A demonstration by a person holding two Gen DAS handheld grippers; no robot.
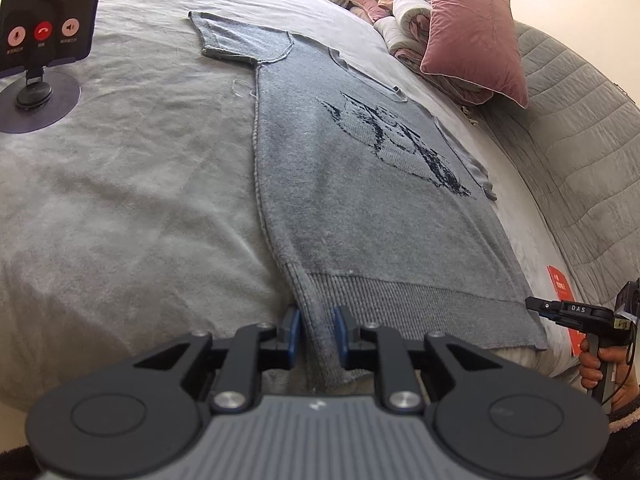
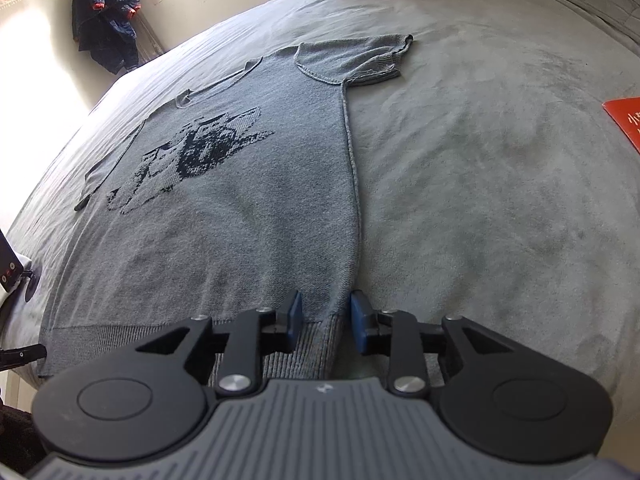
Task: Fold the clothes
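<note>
A grey knit short-sleeved sweater (image 1: 360, 208) with a dark graphic on the chest lies flat on the bed, collar away from me. My left gripper (image 1: 316, 328) is at its bottom left hem corner. The ribbed hem is bunched up into a ridge between the blue pads, which are shut on it. My right gripper (image 2: 325, 320) is at the bottom right corner of the sweater (image 2: 240, 208). Its pads stand apart, open, with the flat hem corner lying between them. In the left wrist view the right gripper (image 1: 536, 306) shows at the right edge, held by a hand (image 1: 596, 364).
The bed (image 1: 120, 180) has a grey cover. A phone on a round stand (image 1: 44, 20) sits at the far left. Pink pillows and bedding (image 1: 472, 32) are piled by the padded headboard (image 1: 580, 140). A red booklet (image 2: 624, 120) lies right of the sweater. Dark clothes (image 2: 104, 20) hang by the window.
</note>
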